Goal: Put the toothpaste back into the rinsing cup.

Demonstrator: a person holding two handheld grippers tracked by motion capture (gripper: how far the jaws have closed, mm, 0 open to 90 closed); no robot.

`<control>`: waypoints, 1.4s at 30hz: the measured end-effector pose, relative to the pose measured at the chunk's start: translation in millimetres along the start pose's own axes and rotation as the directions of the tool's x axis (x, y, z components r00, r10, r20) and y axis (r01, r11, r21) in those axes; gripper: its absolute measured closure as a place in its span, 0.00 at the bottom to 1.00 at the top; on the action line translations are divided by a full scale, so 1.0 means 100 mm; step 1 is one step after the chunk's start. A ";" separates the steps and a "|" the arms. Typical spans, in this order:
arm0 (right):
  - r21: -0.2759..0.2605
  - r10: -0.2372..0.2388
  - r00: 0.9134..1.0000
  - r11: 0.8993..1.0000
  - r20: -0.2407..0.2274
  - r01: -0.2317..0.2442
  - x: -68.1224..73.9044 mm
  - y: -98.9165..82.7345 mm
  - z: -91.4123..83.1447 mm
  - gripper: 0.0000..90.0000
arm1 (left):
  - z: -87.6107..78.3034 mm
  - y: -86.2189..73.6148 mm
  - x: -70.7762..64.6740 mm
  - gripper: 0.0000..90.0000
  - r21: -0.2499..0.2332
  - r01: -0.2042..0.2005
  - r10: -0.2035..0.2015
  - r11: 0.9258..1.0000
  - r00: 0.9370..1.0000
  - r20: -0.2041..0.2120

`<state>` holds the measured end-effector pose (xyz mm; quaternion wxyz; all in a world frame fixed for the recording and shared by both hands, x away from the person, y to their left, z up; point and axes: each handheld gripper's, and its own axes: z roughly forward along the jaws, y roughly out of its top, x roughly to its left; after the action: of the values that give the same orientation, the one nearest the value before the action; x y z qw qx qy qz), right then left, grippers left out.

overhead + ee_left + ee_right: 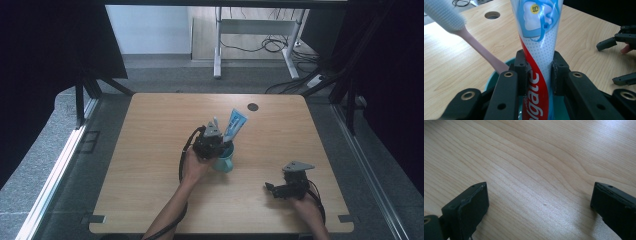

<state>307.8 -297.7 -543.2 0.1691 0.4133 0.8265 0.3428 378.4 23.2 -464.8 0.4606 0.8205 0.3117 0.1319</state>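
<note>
Dim high view with dark edges, soft daylight sheen on wood, blurred close foreground

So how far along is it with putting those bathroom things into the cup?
The toothbrush already leans inside the teal cup. In hand now: the left tool is clamped on the toothpaste tube, which stands in the cup. Left to do, probably: let go of the tube. The right tool is open over the bare table.
</note>
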 end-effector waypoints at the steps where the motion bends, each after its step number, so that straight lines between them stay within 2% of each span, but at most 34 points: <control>1: 0.000 0.000 1.000 1.000 0.000 0.000 0.00 0.00 0.00 0.01 | 0.00 -0.01 0.00 0.80 0.001 0.004 -0.004 1.000 1.000 0.000; 9: 0.000 0.000 1.000 1.000 0.001 0.000 0.00 0.00 0.00 0.01 | 0.05 -0.06 -0.02 0.79 0.052 -0.013 0.014 0.999 1.000 -0.009; 19: 0.000 -0.001 1.000 1.000 0.001 0.001 0.00 0.00 0.00 0.01 | 0.02 -0.09 0.01 0.77 0.041 0.017 -0.017 0.999 1.000 0.005; 25: 0.001 -0.001 1.000 1.000 0.001 0.001 0.00 0.00 0.00 0.01 | 0.02 -0.07 0.02 0.75 0.052 0.028 -0.029 0.998 1.000 0.012; 31: 0.000 0.000 1.000 1.000 0.000 0.000 0.00 0.00 0.00 0.01 | -0.01 -0.04 0.03 0.67 0.036 0.035 -0.035 0.999 0.999 0.017; 39: 0.001 -0.001 1.000 1.000 0.001 0.001 0.00 0.00 0.00 0.01 | -0.08 -0.02 0.02 0.49 0.018 0.061 -0.061 0.998 0.998 0.028; 42: 0.000 -0.001 1.000 1.000 0.001 0.001 0.00 0.00 0.00 0.01 | -0.10 -0.01 0.01 0.42 0.025 0.057 -0.057 0.998 0.998 0.029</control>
<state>307.8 -297.7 -543.2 0.1695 0.4133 0.8266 0.3424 374.0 31.4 -459.8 0.4587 0.8188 0.3296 0.1026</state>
